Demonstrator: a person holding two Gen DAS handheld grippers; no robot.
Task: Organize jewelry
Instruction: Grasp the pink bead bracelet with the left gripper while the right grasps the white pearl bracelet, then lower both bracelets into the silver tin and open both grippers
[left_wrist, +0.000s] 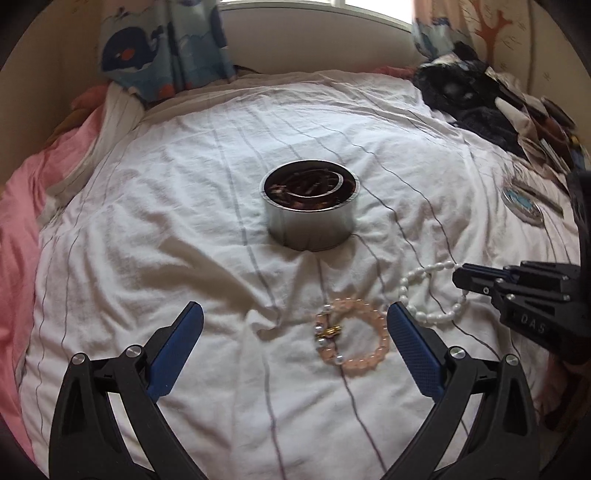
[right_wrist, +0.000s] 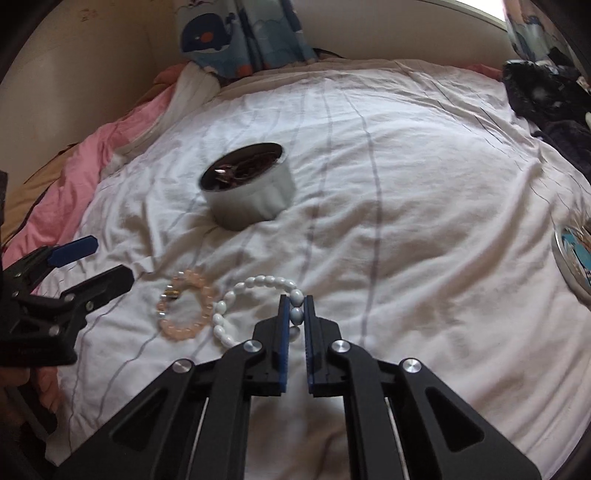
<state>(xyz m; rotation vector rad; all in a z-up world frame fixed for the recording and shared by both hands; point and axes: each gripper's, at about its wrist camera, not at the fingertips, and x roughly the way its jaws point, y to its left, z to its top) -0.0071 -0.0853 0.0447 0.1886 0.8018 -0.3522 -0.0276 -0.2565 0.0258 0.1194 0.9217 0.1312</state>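
A round metal tin (left_wrist: 310, 214) with dark jewelry inside stands on the white striped bed sheet (left_wrist: 147, 221). In front of it lie a pink bead bracelet (left_wrist: 382, 345) with a gold clasp and, to its right, a white bead bracelet (left_wrist: 436, 315). My left gripper (left_wrist: 295, 310) is open, its right finger beside the pink bracelet, nothing between the pads. In the right wrist view my right gripper (right_wrist: 296, 301) is shut on the near side of the white bead bracelet (right_wrist: 258, 280), a bead pinched between the blue pads. The pink bracelet (right_wrist: 201, 291) lies just left of it.
A round lid with a blue picture (left_wrist: 522, 205) lies on the sheet at the right. Dark clothes and clutter (left_wrist: 465, 92) are heaped at the back right. A pink blanket (left_wrist: 22, 221) borders the left side. Whale-print curtains (left_wrist: 166, 48) hang behind the bed.
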